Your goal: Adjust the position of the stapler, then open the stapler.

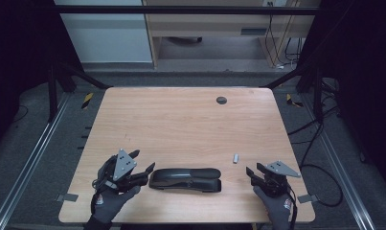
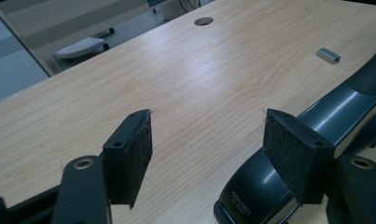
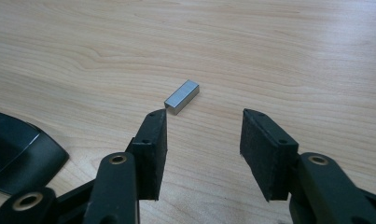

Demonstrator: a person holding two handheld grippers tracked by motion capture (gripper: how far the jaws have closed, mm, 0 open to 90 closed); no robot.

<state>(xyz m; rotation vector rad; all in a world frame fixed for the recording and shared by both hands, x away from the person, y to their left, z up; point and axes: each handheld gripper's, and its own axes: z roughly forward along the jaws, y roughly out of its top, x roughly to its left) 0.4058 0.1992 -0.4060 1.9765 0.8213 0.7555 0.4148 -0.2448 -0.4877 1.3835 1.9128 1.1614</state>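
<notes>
With both sets of jaws spread and empty, the left gripper [image 1: 141,173] sits by the stapler [image 1: 186,179], heavy, stiff and glossy, while the staple block [image 3: 181,96] before the right gripper [image 1: 252,173] is light, best pinched across its long sides.

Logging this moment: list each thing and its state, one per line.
Stapler: closed, lying flat on the table, not gripped.
Staple strip: loose on the table, ahead of the right gripper, untouched.
Left gripper: open, empty, one jaw beside the stapler's end.
Right gripper: open, empty.
Table: bare wood.
</notes>
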